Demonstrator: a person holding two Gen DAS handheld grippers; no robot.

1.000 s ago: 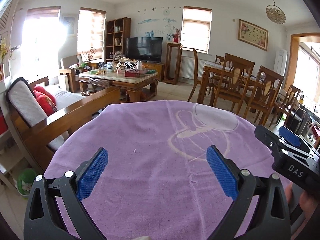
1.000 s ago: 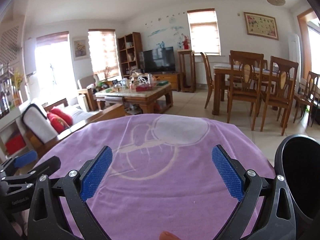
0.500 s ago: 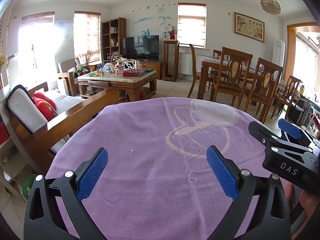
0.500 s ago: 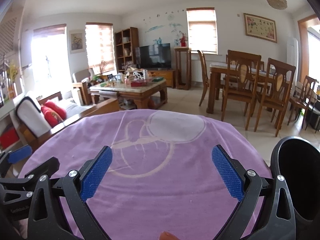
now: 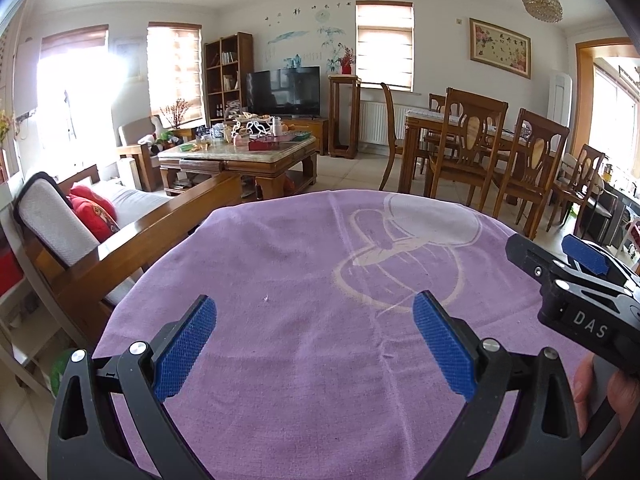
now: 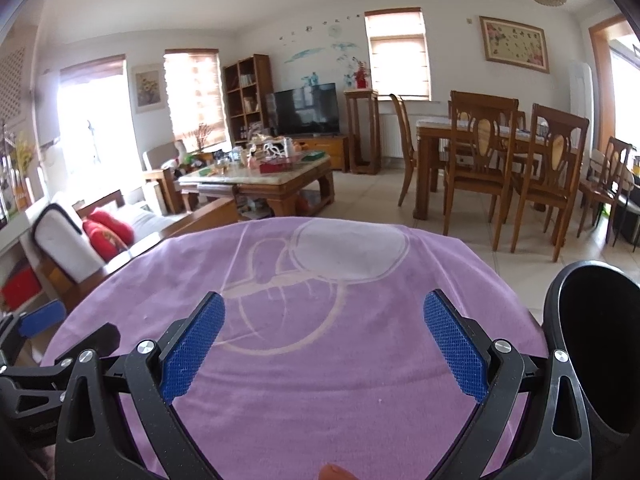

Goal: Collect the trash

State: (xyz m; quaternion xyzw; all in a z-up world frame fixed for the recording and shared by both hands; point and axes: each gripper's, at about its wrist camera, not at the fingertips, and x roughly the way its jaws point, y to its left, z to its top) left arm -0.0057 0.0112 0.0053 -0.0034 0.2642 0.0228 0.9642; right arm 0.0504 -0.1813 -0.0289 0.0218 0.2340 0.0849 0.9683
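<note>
Grippers idle: we hold the left gripper (image 5: 314, 340) and the right gripper (image 6: 324, 344) side by side above the purple cloth (image 5: 320, 280), both spread wide with nothing between their blue pads. No trash shows on the cloth ahead of either pair of fingers; we see only 1 or 2 pale specks, too small to identify. The black bin (image 6: 596, 352) stands just to the right of the right gripper, at the cloth's edge, mouth facing us. We judge the step in hand to be the search, with no pickup begun. Cluttered items sit on the coffee table (image 5: 236, 152), far ahead and to the left of both grippers, but we cannot tell whether any is trash. Next move, as we judge it: carry the grippers toward a piece of trash, close 1 on it, then return to the bin.
</note>
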